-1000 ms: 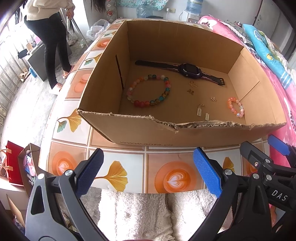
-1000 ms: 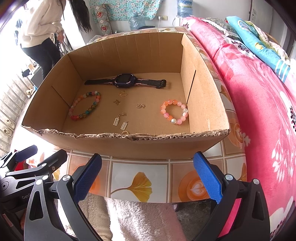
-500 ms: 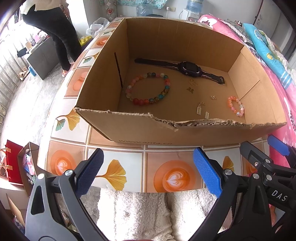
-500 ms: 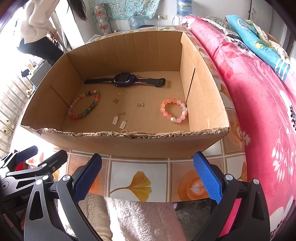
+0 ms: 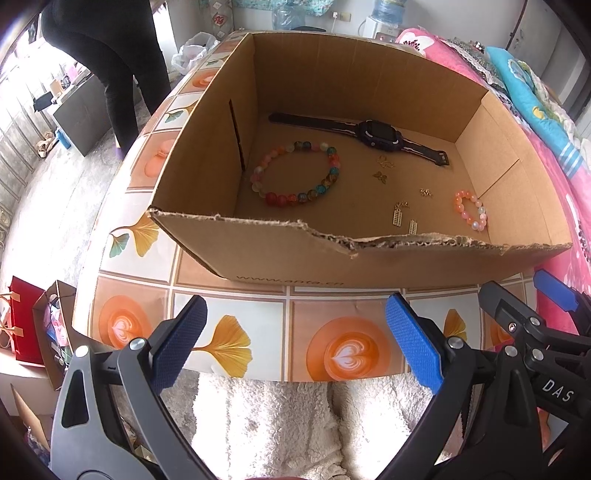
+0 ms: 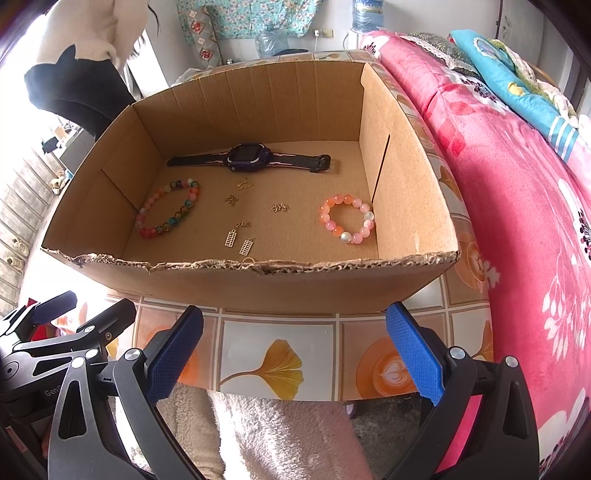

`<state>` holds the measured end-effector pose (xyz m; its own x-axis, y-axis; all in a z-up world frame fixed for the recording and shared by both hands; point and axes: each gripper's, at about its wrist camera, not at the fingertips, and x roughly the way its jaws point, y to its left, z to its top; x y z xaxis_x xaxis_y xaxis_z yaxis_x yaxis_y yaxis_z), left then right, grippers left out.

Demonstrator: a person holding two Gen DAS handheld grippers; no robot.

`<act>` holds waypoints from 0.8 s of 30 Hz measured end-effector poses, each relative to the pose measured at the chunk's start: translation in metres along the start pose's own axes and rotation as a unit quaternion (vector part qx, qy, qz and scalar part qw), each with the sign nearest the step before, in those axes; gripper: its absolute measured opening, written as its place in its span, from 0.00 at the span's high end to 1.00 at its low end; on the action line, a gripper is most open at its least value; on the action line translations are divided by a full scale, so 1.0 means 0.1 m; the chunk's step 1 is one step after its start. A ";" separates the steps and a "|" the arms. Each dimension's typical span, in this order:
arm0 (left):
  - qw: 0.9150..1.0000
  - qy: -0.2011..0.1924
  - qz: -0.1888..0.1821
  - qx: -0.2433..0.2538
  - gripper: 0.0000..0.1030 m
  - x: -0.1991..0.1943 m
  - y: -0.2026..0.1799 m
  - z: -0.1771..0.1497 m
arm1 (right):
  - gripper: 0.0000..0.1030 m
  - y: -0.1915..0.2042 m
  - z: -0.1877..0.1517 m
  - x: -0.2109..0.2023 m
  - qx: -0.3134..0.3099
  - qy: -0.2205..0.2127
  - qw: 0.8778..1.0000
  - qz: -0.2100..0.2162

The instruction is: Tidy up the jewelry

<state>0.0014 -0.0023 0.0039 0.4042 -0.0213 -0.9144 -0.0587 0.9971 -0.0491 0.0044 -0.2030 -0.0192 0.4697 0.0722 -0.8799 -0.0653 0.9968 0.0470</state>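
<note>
Two blue-padded black grippers, left [image 5: 293,345] and right [image 6: 293,347], hover released and empty before the torn brown cardboard box [image 6: 258,284]; beaded bracelets, watch and charms lie spread apart inside, apparently for sorting.

The bench [image 5: 343,306] wears a tiled cover printed with yellow leaves and orange hearts. To its right lies a bed with a pink flowered blanket [image 6: 517,206], a folded blue blanket [image 6: 517,85] on top of it. A person in black trousers [image 5: 107,55] stands on the floor to the left. A red bag [image 5: 22,317] sits low at the left edge. A water bottle [image 6: 364,14] stands by the far wall.
</note>
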 end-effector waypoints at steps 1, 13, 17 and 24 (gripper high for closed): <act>1.000 0.001 0.000 0.000 0.09 0.00 0.00 0.00 | 0.06 0.00 0.00 0.00 0.000 0.000 1.000 0.000; 1.000 0.001 -0.001 -0.001 0.09 0.00 0.00 0.00 | 0.06 0.00 -0.01 0.00 0.000 0.000 1.000 0.000; 1.000 0.001 -0.002 -0.001 0.09 0.00 0.01 -0.01 | 0.06 0.00 -0.02 -0.01 0.000 0.000 1.000 -0.001; 1.000 0.001 -0.002 -0.001 0.09 0.00 0.01 -0.01 | 0.06 0.00 -0.02 -0.01 -0.001 0.000 1.000 -0.001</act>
<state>0.0005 -0.0010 0.0039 0.4023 -0.0261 -0.9151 -0.0593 0.9968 -0.0545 0.0022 -0.2034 -0.0188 0.4706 0.0705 -0.8795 -0.0658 0.9968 0.0446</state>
